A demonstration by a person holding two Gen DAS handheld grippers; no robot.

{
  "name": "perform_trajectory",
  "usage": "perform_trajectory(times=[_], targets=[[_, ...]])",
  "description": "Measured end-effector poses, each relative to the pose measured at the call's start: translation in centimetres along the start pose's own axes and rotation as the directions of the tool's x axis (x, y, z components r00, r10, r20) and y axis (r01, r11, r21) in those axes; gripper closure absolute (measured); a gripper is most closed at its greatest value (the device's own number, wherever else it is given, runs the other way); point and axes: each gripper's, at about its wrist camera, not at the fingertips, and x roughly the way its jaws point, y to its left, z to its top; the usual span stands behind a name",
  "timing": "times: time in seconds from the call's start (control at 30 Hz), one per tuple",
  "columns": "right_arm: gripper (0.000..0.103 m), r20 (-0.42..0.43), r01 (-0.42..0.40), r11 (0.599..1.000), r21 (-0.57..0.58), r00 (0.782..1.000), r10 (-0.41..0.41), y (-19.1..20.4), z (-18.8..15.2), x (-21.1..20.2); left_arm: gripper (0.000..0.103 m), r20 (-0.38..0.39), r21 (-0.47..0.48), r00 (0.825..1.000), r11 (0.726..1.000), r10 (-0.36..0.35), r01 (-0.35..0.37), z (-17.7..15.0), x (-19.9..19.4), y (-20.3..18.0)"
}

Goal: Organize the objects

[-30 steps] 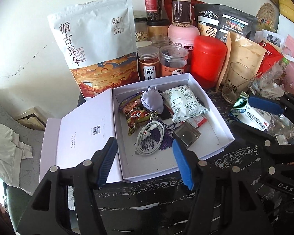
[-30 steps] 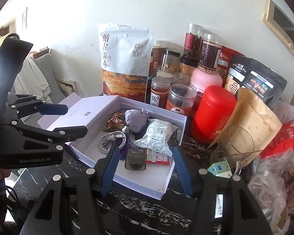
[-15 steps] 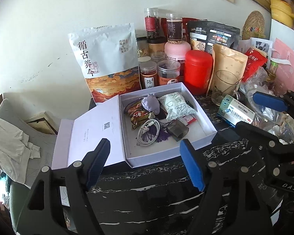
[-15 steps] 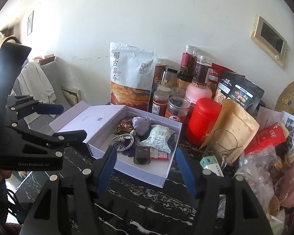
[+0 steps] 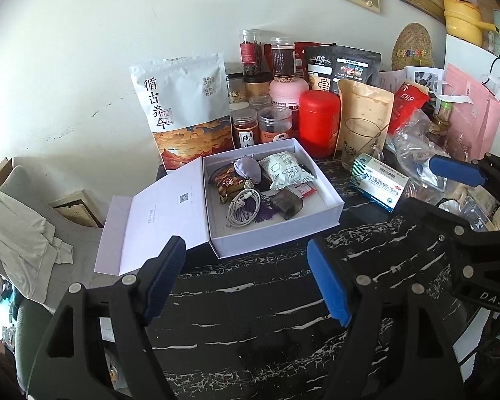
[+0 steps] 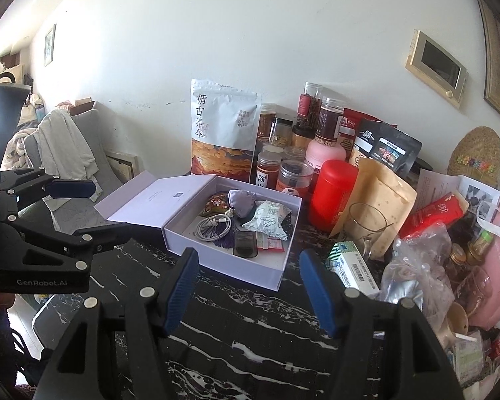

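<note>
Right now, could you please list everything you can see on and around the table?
Gift box: one, white, lid open, table centre.
Box contents: white cable, lilac pouch, snack packets, dark case.
Large pouch: one, white and orange, behind box.
Jars: several, clear, against wall.
Canister: one, red, right of jars.
Kraft pouch: one, tan, behind glass mug.
Medicine carton: one, white-green, right of box.
Table: black marble.
Left gripper: open, empty.
Right gripper: open, empty.
</note>
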Motion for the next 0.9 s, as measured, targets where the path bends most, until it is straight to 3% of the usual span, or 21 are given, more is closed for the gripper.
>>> perform_trajectory(times=[0.5, 0.9], targets=[[0.039, -0.052, 0.002, 1.0, 0.019, 0.999, -0.001, 1.7, -4.3, -1.9, 0.026, -0.022, -0.008, 0.999, 1.0, -0.023, 0.023, -5.6, -3.4, -1.2], [0.038, -0.088, -0.001, 1.0, 0.004, 0.996, 0.001, 3.3, -6.3, -2.2, 0.026, -0.088, -0.05, 0.996, 0.998, -0.036, 0.032, -8.4, -3.0, -0.4]])
